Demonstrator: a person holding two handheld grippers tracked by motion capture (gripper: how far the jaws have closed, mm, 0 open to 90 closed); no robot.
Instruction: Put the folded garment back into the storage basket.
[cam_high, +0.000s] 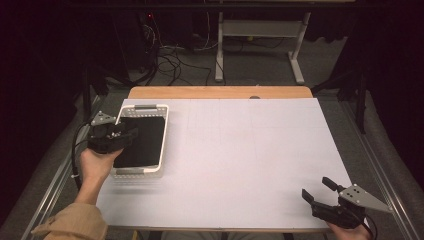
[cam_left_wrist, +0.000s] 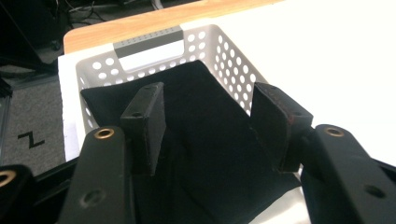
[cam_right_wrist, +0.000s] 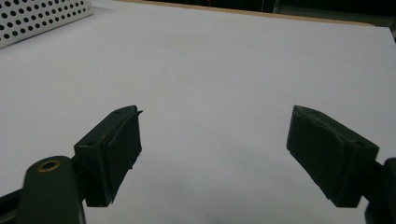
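The left gripper covers part of the black cloth and the near left rim of the white basket in the high view. In the left gripper view, the cloth's lower part is hidden behind the jaws. The right hand is cut off by the high view's bottom edge.

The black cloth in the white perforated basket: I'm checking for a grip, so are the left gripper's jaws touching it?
Apart. In the left gripper view the left gripper hangs open above the black cloth in the white perforated basket, nothing pinched between its pads.
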